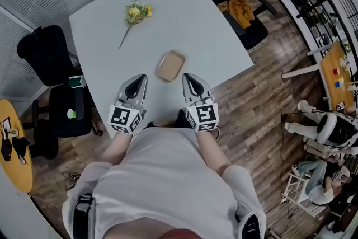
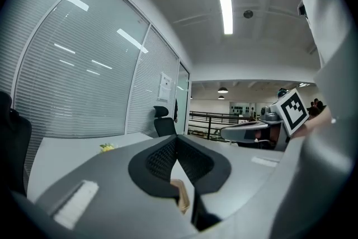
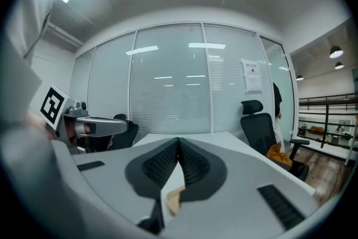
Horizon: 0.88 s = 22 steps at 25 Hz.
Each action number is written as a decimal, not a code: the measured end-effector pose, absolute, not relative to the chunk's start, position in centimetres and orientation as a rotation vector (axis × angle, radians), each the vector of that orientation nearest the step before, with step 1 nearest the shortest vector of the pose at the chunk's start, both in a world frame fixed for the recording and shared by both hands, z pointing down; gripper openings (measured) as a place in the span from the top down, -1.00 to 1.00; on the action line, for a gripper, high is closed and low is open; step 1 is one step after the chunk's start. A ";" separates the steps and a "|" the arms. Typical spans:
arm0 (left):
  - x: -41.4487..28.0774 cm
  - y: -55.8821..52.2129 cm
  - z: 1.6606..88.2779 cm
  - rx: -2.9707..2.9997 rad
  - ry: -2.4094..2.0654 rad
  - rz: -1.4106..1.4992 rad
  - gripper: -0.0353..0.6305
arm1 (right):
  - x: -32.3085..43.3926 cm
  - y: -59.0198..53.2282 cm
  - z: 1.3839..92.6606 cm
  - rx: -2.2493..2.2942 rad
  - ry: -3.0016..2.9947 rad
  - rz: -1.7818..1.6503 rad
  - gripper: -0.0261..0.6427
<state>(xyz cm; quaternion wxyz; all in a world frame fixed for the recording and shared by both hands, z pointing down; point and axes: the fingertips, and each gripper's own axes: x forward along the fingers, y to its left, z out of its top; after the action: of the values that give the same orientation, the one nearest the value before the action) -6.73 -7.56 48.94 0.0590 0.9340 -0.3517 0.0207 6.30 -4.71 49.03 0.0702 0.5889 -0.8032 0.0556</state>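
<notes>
Left gripper (image 1: 139,81) and right gripper (image 1: 189,80) hover over the near edge of the worktop (image 1: 190,14), fingers clenched on nothing. The tan dish (image 1: 170,65), possibly a shallow tray, lies just ahead between them. I judge I should open the fingers first, then approach its rim squarely.

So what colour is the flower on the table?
The flower is yellow, with a green stem; the head view shows it best.
</notes>
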 end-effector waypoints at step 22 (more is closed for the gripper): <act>-1.6 -9.5 48.8 2.697 -1.360 0.135 0.87 | 10.6 -10.9 50.4 1.485 -2.636 0.217 0.90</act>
<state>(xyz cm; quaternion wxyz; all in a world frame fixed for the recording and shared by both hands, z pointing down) -1.60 -9.55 48.76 0.0590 0.8904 -0.4491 0.0447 10.58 -10.95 50.41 0.0540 0.4890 -0.8677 0.0714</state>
